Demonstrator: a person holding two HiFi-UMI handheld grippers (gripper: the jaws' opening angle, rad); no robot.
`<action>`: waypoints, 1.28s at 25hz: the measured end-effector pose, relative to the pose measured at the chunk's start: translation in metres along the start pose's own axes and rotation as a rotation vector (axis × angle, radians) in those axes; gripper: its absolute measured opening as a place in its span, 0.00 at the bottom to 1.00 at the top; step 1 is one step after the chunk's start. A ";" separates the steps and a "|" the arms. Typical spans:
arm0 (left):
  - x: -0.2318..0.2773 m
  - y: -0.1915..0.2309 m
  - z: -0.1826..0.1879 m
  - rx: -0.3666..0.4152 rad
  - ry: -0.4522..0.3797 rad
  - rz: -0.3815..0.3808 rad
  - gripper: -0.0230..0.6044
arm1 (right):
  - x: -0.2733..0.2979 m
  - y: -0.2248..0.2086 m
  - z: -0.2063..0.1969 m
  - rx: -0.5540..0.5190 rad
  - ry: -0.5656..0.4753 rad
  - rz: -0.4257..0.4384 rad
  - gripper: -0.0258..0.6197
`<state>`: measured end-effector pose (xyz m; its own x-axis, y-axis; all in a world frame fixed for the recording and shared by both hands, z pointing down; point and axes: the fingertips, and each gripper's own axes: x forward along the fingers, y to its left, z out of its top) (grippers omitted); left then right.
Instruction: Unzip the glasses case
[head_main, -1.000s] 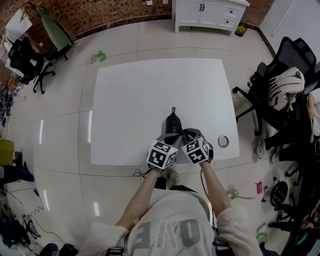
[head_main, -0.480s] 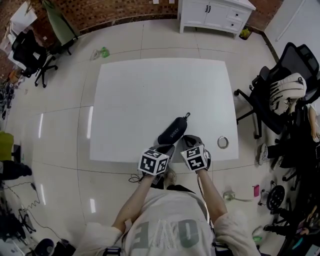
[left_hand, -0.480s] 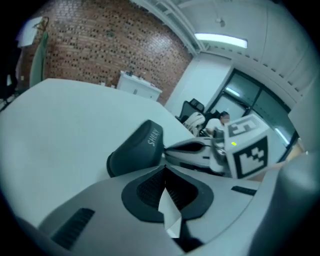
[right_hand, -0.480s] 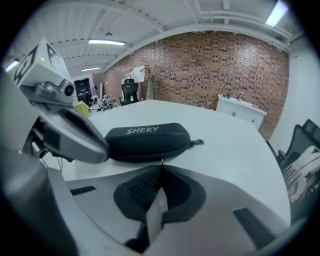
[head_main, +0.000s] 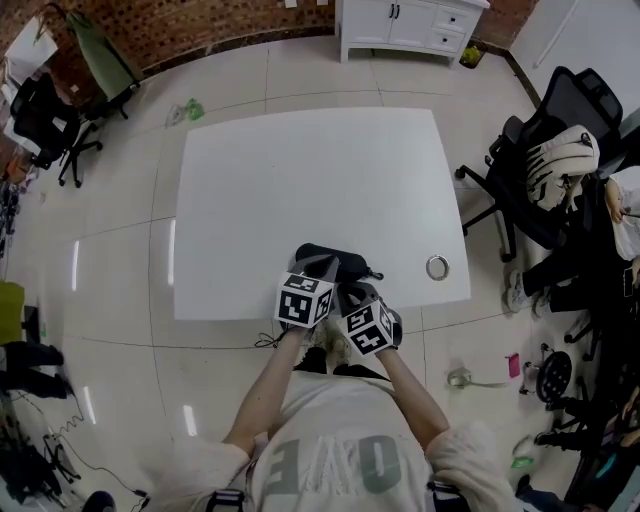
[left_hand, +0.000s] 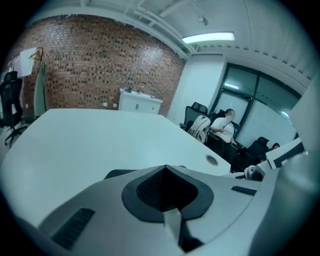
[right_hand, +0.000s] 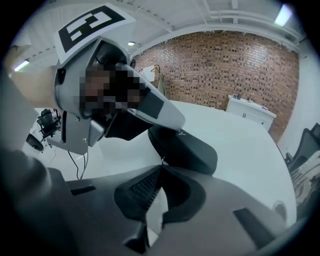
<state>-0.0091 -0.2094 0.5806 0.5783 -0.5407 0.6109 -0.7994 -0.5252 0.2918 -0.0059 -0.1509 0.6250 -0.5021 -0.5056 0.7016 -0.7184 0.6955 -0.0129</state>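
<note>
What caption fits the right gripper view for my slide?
Right claw shut at the edge of the black glasses case, left claw on its top, white table beneath.

white table (head_main: 300, 180) | glasses case (head_main: 350, 263) crosswise near front edge | left gripper (head_main: 318, 270), right gripper (head_main: 355, 295) at it | metal ring (head_main: 437, 267) nearby

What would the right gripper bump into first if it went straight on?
The black glasses case, lying just beyond the shut tips of the right gripper, probably almost touching them, though depth is hard to judge.
</note>
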 end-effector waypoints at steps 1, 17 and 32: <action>0.003 0.000 0.000 0.006 -0.001 0.005 0.04 | -0.001 -0.001 0.000 0.001 0.000 -0.003 0.04; 0.008 -0.002 -0.003 -0.039 -0.011 -0.039 0.04 | -0.014 -0.073 -0.028 -0.065 0.109 -0.118 0.04; 0.009 -0.015 -0.017 0.109 0.051 -0.006 0.04 | -0.019 -0.003 -0.030 -0.148 0.092 0.000 0.04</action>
<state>0.0051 -0.1948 0.5940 0.5721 -0.5046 0.6466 -0.7716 -0.5985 0.2156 0.0202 -0.1277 0.6334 -0.4512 -0.4613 0.7640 -0.6364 0.7665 0.0870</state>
